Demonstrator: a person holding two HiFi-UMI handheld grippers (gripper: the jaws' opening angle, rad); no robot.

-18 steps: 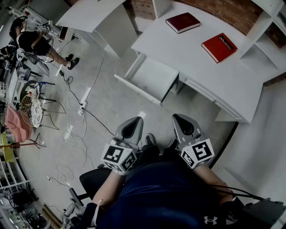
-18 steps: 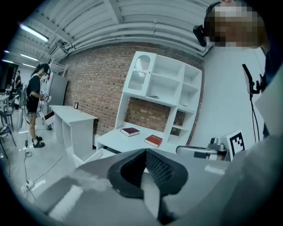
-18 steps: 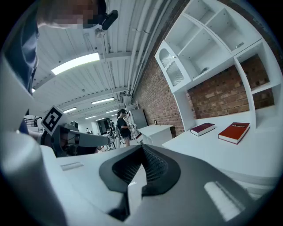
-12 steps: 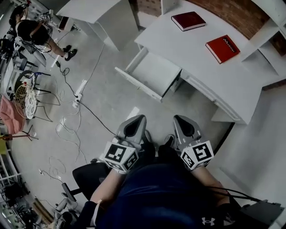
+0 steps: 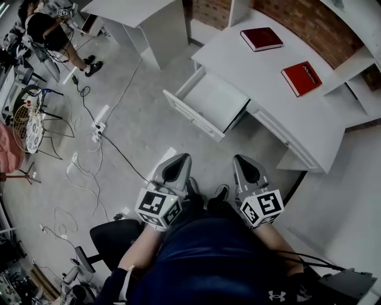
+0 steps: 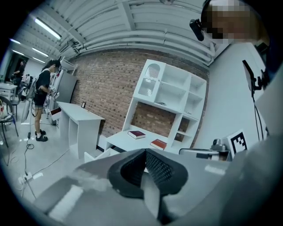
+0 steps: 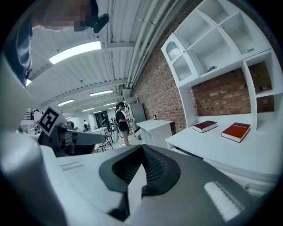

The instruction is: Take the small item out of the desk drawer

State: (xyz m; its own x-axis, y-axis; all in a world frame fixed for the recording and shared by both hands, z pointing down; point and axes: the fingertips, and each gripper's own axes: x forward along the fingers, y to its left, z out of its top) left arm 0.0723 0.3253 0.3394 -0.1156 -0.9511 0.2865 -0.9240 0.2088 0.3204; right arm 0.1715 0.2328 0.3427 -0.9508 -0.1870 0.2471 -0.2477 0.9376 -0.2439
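The white desk [image 5: 280,101] stands at the upper right of the head view with its drawer [image 5: 209,102] pulled open toward me. The drawer's inside looks plain white; I cannot make out a small item in it. My left gripper [image 5: 180,159] and right gripper [image 5: 240,161] are held side by side close to my body, well short of the drawer. Both are shut with nothing between the jaws. In the left gripper view the left gripper [image 6: 143,170] points toward the desk [image 6: 128,141]. The right gripper [image 7: 140,170] faces the desk top [image 7: 247,152] from its side.
A dark red book [image 5: 262,39] and a red book [image 5: 305,78] lie on the desk top. White shelves [image 5: 363,41] rise behind it. A second white desk [image 5: 140,15] stands at the upper left, near a person [image 5: 44,30]. Cables [image 5: 98,140] run over the floor; a black chair [image 5: 113,238] sits beside me.
In the head view the desk and open drawer have slid a little to the right. Both grippers stay shut, side by side before my body.
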